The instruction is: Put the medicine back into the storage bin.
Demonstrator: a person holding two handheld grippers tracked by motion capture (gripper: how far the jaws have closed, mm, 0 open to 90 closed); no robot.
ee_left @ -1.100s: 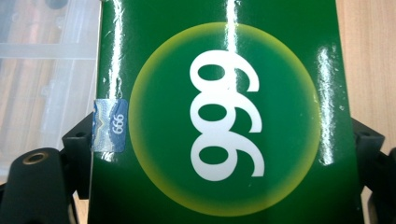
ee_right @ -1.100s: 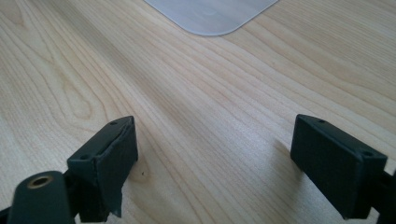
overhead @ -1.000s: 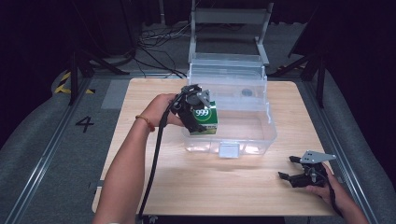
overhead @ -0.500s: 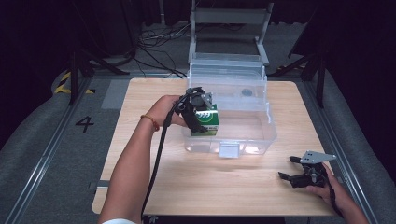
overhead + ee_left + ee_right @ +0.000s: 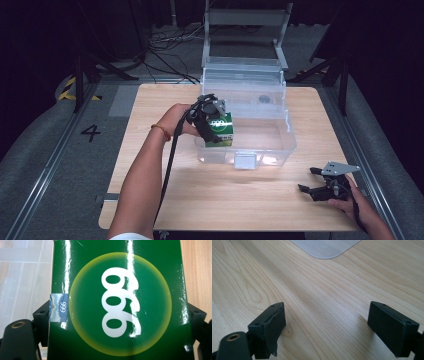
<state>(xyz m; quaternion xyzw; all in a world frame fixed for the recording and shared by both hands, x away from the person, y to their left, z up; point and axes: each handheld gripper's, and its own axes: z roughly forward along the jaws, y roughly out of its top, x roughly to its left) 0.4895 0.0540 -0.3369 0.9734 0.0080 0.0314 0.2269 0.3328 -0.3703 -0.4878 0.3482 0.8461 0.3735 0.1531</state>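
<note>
The left gripper has the green box clamped across its width, a jaw pressed to each side, and it hangs at the near left corner of the clear plastic bin, just inside the wall. From the left gripper view the box's glossy face carries a white "999" in a yellow ring, and a small blue seal wraps its left edge. That sheen says slick cardboard, so I'd judge it light and fairly stiff, though the walls could dent under a hard squeeze. Gripping the two narrow sides, as here, looks like the sound choice; the broad printed faces would slide. Over by the desk's near right corner, the right gripper sits low on the wood, jaws spread wide with nothing between them. The bin's lid stands up behind it, at the desk's far edge.
</note>
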